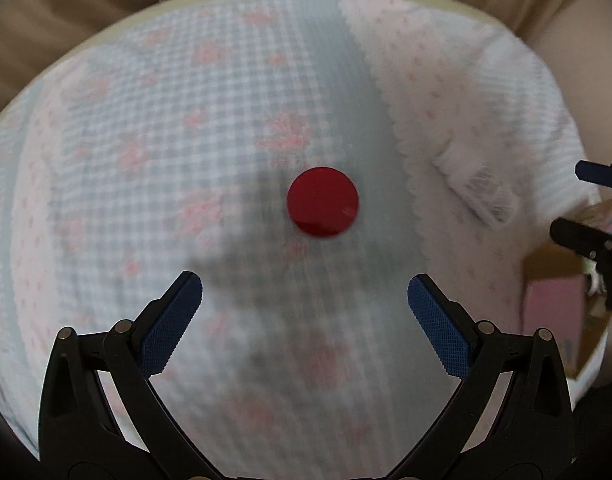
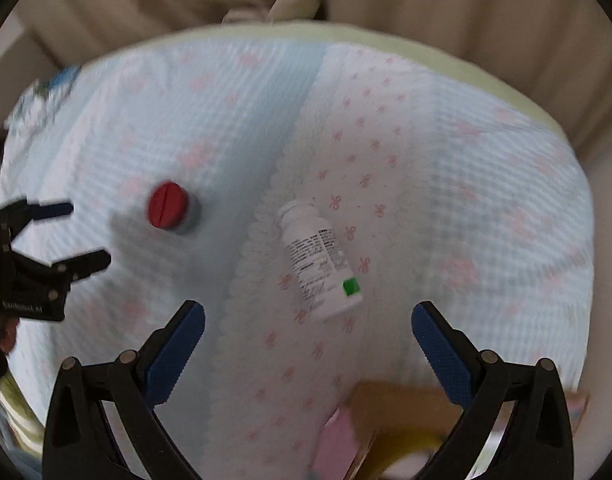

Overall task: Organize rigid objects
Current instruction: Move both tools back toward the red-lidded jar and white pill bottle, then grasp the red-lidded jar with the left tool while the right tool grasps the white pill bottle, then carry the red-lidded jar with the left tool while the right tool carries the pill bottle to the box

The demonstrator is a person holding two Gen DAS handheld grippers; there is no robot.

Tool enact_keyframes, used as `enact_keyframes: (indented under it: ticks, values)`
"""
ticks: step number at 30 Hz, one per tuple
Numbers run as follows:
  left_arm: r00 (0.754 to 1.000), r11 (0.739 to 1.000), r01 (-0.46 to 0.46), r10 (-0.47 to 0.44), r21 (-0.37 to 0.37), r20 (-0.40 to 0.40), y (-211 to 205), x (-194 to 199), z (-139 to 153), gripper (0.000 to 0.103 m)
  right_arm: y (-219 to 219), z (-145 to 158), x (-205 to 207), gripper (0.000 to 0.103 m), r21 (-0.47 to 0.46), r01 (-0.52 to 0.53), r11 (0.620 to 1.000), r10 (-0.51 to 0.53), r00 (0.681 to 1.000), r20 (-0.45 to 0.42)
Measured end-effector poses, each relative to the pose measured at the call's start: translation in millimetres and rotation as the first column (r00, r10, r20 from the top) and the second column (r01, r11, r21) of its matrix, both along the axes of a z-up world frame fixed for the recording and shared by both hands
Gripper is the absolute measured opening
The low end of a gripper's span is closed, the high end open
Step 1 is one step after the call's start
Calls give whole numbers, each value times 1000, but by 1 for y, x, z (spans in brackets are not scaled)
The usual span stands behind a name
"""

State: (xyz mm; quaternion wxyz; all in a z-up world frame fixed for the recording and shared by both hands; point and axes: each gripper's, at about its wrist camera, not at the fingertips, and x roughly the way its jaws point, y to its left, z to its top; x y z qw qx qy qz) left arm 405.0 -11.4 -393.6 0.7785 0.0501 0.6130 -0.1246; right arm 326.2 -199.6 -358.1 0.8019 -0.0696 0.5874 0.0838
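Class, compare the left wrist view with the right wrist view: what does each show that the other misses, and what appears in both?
Only the left wrist view shows the left gripper up close, open and empty. Only the right wrist view shows the white bottle's printed label and green square clearly, plus the open right gripper. Both show the red-capped container, the patterned cloth, the cardboard box and the beige cushions.

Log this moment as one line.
left claw open, above red cap | right claw open, over white bottle lying on its side | cardboard box near edge | nothing held
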Motion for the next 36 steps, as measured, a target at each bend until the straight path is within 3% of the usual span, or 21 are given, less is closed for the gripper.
enact_keyframes:
  ticks: [7,11,14,15,17,18,24,30,36]
  values:
    - [999,1000,5,-3,24,-44,-17,32,-52,97,6,-58,46,95,-41,-119,992,114,988,-102]
    - [998,1000,5,-4,23,-60,-22,40,-67,88,13,-84,59,79,-77,-174,982,159,973,-168]
    - [998,1000,5,-3,29,-62,-25,42,-74,81,15,-96,62,60,-87,-197,976,176,963,-205]
    - [998,1000,4,-2,30,-55,-26,43,-74,75,16,-99,62,52,-89,-204,975,182,960,-215]
    - [999,1000,6,-5,16,-37,-27,43,-73,65,18,-103,60,48,-96,-222,970,197,955,-222]
    - [999,1000,12,-12,-10,-31,-28,43,-72,52,20,-103,59,48,-97,-230,968,204,954,-219]
    - [1000,1000,20,-20,-1,-5,-35,41,-69,51,32,-103,51,48,-150,-258,955,223,951,-214]
    - [1000,1000,23,-23,-4,21,-35,34,-62,51,39,-104,50,47,-152,-230,961,197,958,-208]
    - [998,1000,27,-26,-13,48,-24,27,-38,51,43,-87,36,47,-127,-177,976,154,973,-172]
